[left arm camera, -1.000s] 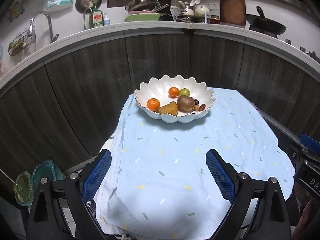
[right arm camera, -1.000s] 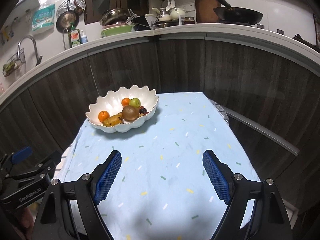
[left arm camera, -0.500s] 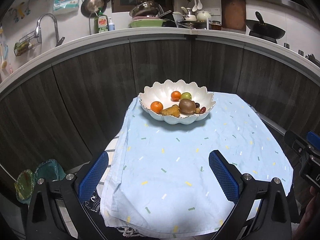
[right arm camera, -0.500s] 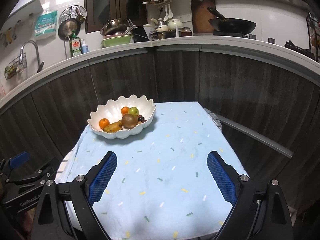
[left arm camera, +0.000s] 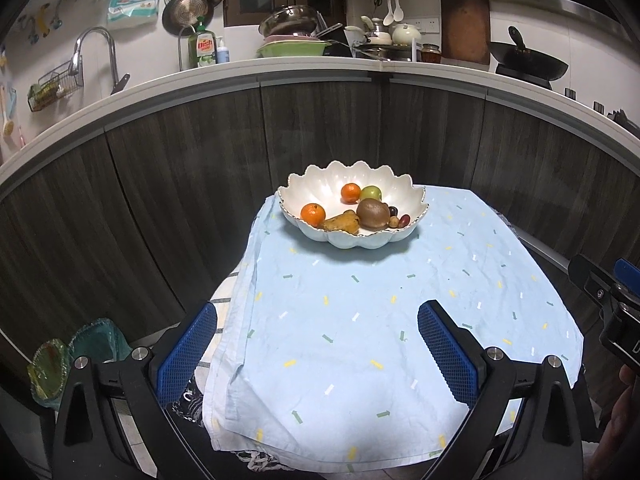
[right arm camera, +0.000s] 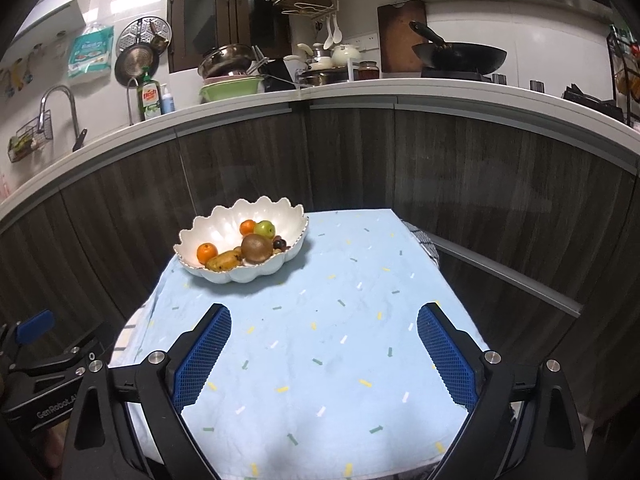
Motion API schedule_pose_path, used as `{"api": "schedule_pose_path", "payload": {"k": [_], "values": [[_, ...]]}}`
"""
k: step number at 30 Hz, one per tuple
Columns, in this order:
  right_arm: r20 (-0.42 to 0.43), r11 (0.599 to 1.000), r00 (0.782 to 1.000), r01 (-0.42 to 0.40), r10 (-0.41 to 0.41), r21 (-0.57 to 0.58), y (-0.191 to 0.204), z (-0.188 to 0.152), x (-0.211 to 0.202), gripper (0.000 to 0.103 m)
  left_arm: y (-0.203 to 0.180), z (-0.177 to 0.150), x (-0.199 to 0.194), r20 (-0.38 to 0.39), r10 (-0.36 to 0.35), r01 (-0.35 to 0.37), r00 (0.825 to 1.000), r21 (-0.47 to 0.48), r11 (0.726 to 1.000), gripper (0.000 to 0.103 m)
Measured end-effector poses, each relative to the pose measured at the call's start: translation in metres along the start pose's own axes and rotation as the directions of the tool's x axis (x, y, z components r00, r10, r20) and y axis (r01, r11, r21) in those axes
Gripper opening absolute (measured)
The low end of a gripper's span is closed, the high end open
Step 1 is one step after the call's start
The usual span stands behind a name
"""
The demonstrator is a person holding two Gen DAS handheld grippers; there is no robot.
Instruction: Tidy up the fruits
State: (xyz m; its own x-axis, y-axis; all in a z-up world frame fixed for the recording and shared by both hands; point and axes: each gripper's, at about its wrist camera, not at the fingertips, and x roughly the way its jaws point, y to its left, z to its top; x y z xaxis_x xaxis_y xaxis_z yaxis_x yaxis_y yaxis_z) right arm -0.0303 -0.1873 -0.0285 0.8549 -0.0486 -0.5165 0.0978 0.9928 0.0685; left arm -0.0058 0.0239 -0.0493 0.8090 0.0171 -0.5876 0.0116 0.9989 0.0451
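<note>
A white scalloped bowl (left arm camera: 320,190) (right arm camera: 208,226) stands at the far end of a small table under a light blue cloth (left arm camera: 360,320) (right arm camera: 320,340). In it lie two oranges (left arm camera: 313,214), a green fruit (left arm camera: 371,193), a brown kiwi (left arm camera: 373,213) (right arm camera: 256,247), a yellow-brown piece (left arm camera: 341,223) and some small dark fruits (left arm camera: 400,220). My left gripper (left arm camera: 318,350) hangs open over the near end of the cloth, well short of the bowl. My right gripper (right arm camera: 324,350) is there too, its jaws still opening, with nothing between them.
Dark wood cabinet fronts (left arm camera: 320,128) curve round behind the table, under a white counter (left arm camera: 280,68) with sink, pans and dishes. Green glass dishes (left arm camera: 72,356) sit low at the left. The other gripper shows at the right edge (left arm camera: 612,304) and left edge (right arm camera: 44,364).
Both grippers have drawn back and tilted up a little, so the bowl looks smaller and lower. The jaws of both stand wider apart than before.
</note>
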Motion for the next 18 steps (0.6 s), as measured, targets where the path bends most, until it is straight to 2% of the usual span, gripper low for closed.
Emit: {"api": "schedule_pose_path", "payload": {"k": [11, 18], "values": [[-0.019, 1.000, 1.000, -0.007, 0.007, 0.007, -0.0004, 0.0003, 0.0036, 0.095, -0.0038, 0.0014, 0.0067, -0.018, -0.011, 0.011, 1.000, 0.018, 1.000, 0.102], [-0.005, 1.000, 1.000, -0.012, 0.013, 0.012, -0.0048, 0.0009, 0.0010, 0.095, -0.0055, 0.0003, -0.0007, 0.003, -0.002, 0.002, 1.000, 0.021, 1.000, 0.102]]}}
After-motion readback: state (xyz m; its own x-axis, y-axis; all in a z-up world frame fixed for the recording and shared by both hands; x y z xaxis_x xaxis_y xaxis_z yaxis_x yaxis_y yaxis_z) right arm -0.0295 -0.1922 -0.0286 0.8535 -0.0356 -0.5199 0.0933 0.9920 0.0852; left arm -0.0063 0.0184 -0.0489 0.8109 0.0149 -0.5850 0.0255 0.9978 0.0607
